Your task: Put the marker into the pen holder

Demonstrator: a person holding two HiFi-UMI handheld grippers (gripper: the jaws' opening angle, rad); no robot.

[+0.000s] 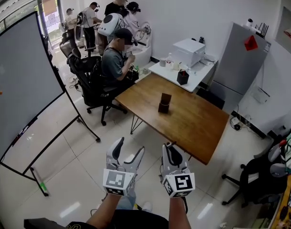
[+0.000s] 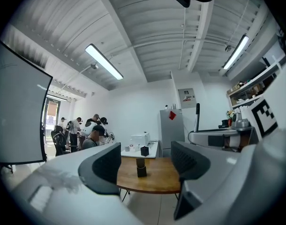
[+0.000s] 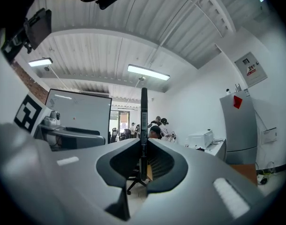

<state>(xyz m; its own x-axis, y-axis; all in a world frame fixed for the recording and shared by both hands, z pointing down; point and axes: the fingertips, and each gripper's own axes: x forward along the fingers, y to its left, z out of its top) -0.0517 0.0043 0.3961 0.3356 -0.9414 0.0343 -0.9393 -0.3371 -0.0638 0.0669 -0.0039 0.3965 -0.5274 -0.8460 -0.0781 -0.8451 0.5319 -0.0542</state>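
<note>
Short of the counter [image 1: 193, 123] we hold both level: left claw [image 1: 130, 147] gaping, right claw [image 3: 144, 146] clamping the upright marker [image 3: 144, 111].

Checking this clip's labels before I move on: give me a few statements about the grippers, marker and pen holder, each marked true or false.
1. The right gripper is shut on the marker, which stands upright in its jaws. True.
2. The left gripper holds a second marker. False: its jaws stand apart with nothing between them.
3. The pen holder stands on the wooden table. True.
4. The marker is already in the pen holder. False: it is in the right gripper, over the floor short of the table.
5. In the head view the whiteboard stands right of the table. False: it stands at the left.
</note>
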